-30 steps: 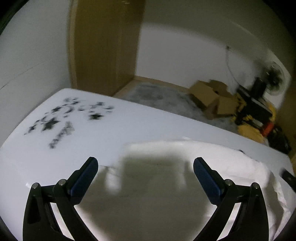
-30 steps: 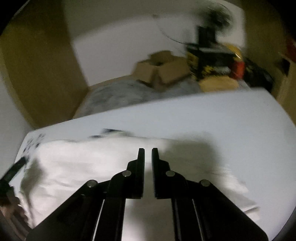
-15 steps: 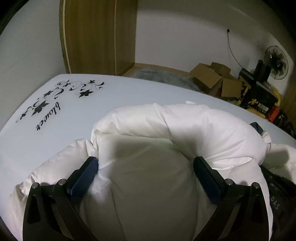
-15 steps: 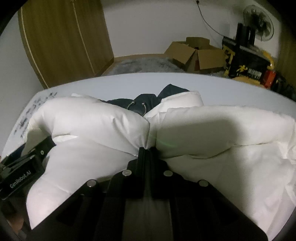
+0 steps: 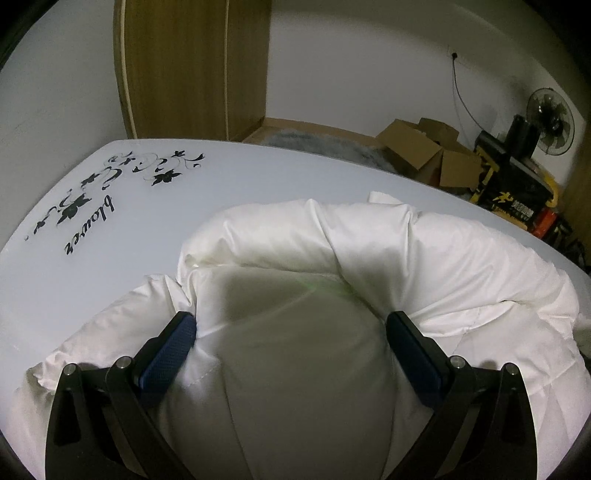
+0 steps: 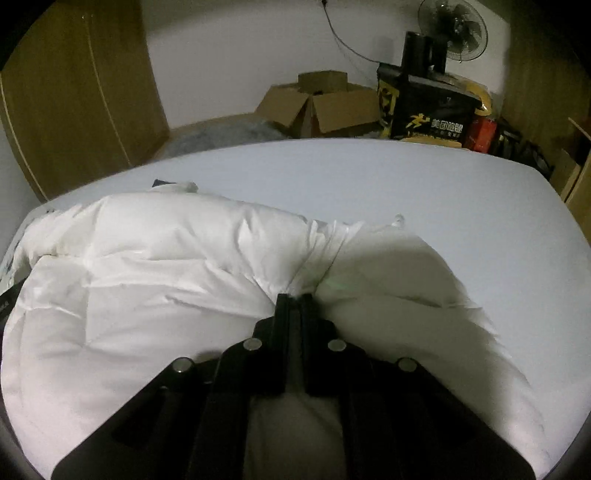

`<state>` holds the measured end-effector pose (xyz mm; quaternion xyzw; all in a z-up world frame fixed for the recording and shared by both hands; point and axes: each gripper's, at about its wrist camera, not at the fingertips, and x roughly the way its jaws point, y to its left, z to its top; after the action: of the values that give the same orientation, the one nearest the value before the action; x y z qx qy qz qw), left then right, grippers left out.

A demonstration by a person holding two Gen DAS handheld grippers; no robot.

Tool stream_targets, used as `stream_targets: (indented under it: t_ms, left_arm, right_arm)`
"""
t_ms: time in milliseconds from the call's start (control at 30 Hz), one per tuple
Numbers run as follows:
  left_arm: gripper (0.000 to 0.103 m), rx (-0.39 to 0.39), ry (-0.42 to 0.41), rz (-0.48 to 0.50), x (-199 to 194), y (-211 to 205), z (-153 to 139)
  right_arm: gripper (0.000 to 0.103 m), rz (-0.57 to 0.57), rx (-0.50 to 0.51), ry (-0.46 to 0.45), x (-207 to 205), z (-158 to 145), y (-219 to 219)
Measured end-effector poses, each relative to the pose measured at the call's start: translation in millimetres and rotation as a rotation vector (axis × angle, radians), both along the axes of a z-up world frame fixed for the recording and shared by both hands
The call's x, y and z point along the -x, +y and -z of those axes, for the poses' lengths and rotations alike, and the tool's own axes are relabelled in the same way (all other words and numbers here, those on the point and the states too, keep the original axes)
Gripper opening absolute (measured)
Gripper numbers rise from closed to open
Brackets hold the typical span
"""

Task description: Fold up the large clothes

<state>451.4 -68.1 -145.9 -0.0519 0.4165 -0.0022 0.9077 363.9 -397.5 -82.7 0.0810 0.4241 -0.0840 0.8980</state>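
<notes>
A puffy white padded jacket point(image 5: 369, 251) lies bunched on the white table point(image 5: 258, 173). In the left wrist view my left gripper point(image 5: 291, 325) is open wide, its blue-padded fingers point(image 5: 173, 343) straddling a bulge of the jacket without clamping it. In the right wrist view the jacket point(image 6: 166, 258) fills the near table point(image 6: 406, 177), and my right gripper point(image 6: 295, 295) is shut on a pinched fold of its white fabric. A dark bit of lining point(image 6: 162, 181) peeks out at the far edge.
The table carries a black floral print with lettering point(image 5: 92, 206) at its left end. Beyond it stand a wooden wardrobe point(image 5: 192, 66), cardboard boxes point(image 6: 325, 103), a black and yellow box point(image 6: 424, 107), a fan point(image 6: 454, 33) and a grey rug point(image 5: 314, 140).
The jacket was brought forward onto the table a second ago. Over the last half second it has settled lower and flatter, hiding most of the dark lining. Both grippers keep their states.
</notes>
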Motion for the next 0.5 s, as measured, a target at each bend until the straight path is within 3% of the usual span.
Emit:
stream_targets:
  t_ms: [167,233,333,400,500]
  left_arm:
    - [0.103,0.064,0.026,0.048,6,10,-6]
    - [0.103,0.143,-0.002,0.043,37,30,-27]
    - [0.103,0.225,-0.015,0.061,87,56,-53]
    - [0.103,0.245,0.008,0.076,113,67,-61]
    - [0.103,0.311,0.038,0.090,152,88,-64]
  right_arm:
    - [0.006,-0.001,0.028,0.025,-6,2,6]
    - [0.011,0.035,0.050,0.086,-3,-12,8]
    - [0.011,-0.041,-0.144,-0.043,17,-62,31]
    - [0.008,-0.088,-0.123,-0.023,9,-85,71]
    - [0.007,-0.146,-0.175,0.025,-15,-86,117]
